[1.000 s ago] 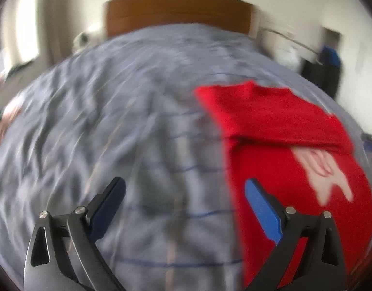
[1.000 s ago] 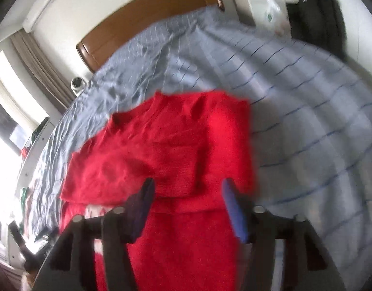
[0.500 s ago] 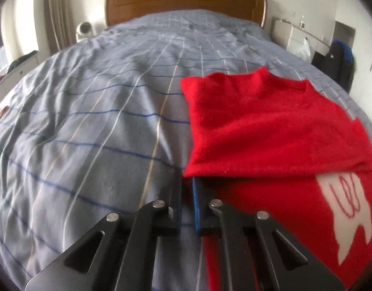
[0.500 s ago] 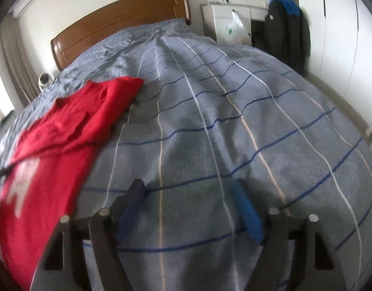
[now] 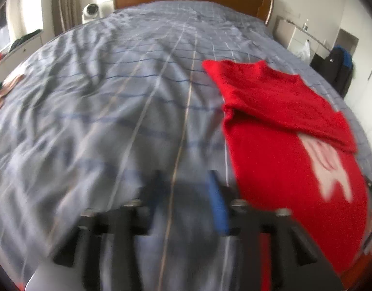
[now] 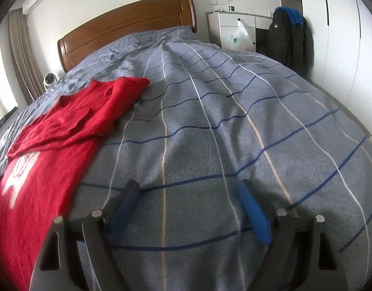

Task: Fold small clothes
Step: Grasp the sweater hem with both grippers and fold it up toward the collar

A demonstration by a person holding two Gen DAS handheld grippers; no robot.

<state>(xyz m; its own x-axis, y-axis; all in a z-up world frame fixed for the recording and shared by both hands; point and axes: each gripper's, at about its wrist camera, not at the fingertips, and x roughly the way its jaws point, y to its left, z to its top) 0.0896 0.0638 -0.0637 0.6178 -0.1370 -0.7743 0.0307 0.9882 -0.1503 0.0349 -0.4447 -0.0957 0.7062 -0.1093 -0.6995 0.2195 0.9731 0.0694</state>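
One fold looks done on the red sweater [image 6: 64, 131], its top laid over its body on the bed [image 6: 210, 121]; further folds seemingly remain; left gripper [image 5: 186, 191] has just been opening, right gripper [image 6: 188, 206] likewise, fingers of both empty.

The sweater [image 5: 282, 131] lies on the bed [image 5: 113, 109], ahead and right of the left gripper [image 5: 186, 189], ahead and left of the right gripper [image 6: 188, 203]; headboard [image 6: 127, 26] beyond.

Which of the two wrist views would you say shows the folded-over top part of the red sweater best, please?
The right wrist view: the red sweater is sharp there, its fold and edge clear. The left wrist view shows the whole red sweater, but smeared by motion blur.
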